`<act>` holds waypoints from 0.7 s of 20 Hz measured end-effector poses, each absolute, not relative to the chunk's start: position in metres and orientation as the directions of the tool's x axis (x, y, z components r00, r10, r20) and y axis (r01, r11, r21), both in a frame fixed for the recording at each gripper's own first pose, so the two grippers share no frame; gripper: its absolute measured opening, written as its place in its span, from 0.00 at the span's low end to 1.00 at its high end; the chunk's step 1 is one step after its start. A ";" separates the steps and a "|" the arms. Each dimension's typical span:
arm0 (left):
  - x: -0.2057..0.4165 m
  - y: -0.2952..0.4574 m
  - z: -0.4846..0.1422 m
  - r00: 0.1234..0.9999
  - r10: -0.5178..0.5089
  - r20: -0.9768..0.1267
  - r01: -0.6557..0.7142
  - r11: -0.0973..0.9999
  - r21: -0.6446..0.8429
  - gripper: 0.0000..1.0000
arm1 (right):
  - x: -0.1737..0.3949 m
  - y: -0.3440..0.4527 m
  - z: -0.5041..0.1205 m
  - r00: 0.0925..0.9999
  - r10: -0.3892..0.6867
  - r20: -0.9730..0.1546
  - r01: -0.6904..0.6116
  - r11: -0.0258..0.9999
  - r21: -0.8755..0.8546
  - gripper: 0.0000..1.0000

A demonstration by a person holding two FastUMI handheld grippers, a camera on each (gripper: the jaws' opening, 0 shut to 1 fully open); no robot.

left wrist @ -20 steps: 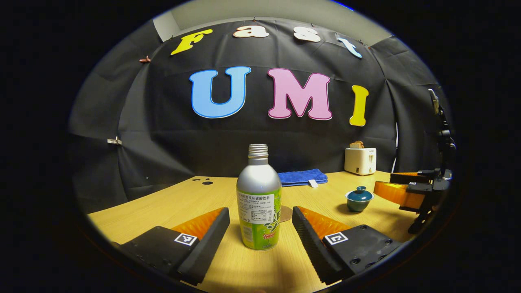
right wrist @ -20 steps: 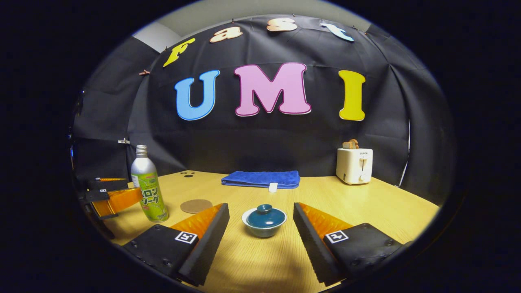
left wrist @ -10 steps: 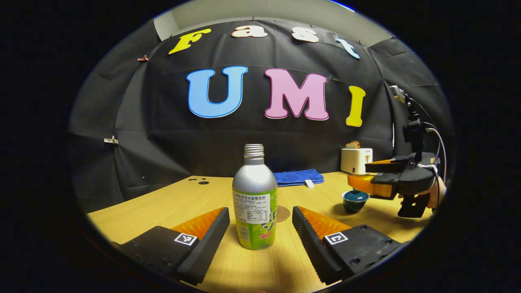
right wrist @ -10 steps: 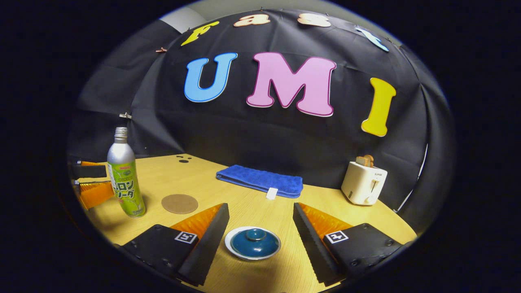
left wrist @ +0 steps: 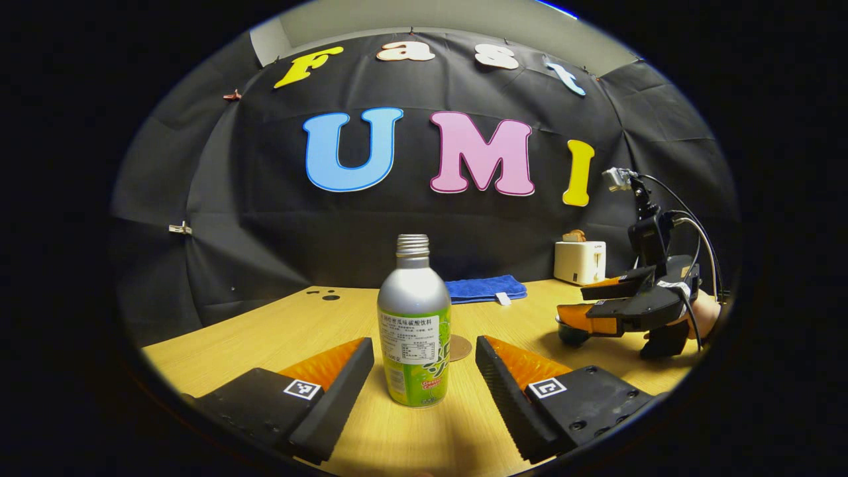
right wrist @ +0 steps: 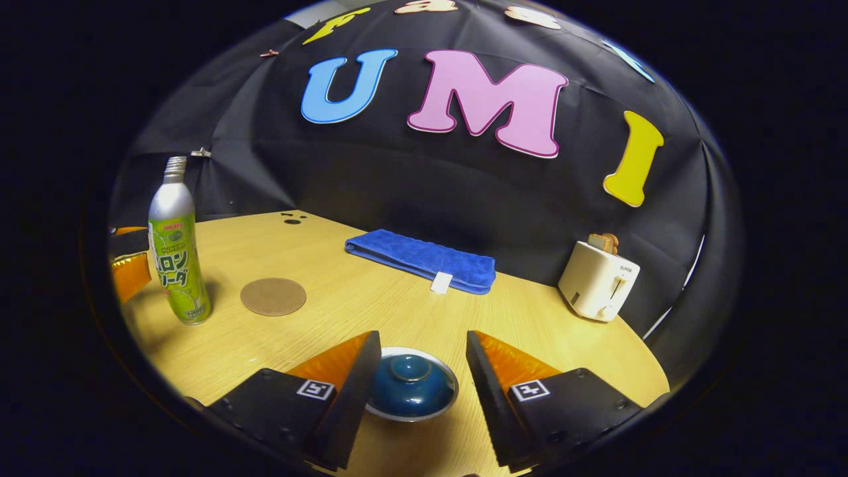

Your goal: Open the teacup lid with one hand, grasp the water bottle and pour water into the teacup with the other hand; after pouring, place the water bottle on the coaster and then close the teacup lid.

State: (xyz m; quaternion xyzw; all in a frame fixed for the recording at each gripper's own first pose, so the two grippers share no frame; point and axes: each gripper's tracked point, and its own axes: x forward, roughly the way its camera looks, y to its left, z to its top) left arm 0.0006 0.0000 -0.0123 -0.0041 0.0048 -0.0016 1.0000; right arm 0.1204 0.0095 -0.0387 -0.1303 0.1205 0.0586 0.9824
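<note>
From my seat I see the pale wooden counter (right wrist: 344, 311) carrying everything. At its far edge lies a folded blue towel (right wrist: 424, 260), and to the right a cream toaster (right wrist: 597, 281) holds a slice of bread (right wrist: 603, 242) in its slot. The silver bottle with a green label (left wrist: 414, 331) stands upright with its threaded neck uncapped; I cannot tell what is inside. It sits between the fingers of my left tool (left wrist: 424, 361), which are spread wide and do not touch it. Just behind it lies the round cork coaster (right wrist: 273, 296), bare. The white teacup with its dark teal lid (right wrist: 411, 383) on sits well to the right of the bottle, between the parted fingers of my right tool (right wrist: 423, 368); the left finger looks very close to the cup, but I cannot tell whether it touches.

Against half a second ago, my right tool has come lower and further over the cup, with its fingers somewhat closer together. The left tool and bottle are unchanged.
</note>
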 end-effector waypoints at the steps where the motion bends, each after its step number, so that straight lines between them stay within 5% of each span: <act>1: 0.001 0.000 -0.013 1.000 -0.005 -0.009 0.005 1.000 -0.008 0.98 | 0.120 0.013 -0.042 0.960 0.091 -0.264 -0.155 0.960 -0.233 0.74; 8: 0.001 0.000 -0.013 1.000 -0.006 -0.009 0.006 1.000 -0.008 0.98 | 0.121 0.018 -0.040 0.959 0.107 -0.263 -0.166 0.962 -0.215 0.43; 9: 0.001 0.000 -0.013 1.000 -0.006 -0.009 0.006 1.000 -0.008 0.98 | 0.121 0.018 -0.040 0.959 0.109 -0.263 -0.168 0.962 -0.216 0.30; 14: 0.002 0.002 -0.013 1.000 0.011 -0.009 -0.012 1.000 -0.009 0.98 | 0.118 0.022 -0.031 0.961 0.139 -0.240 -0.189 0.961 -0.203 0.30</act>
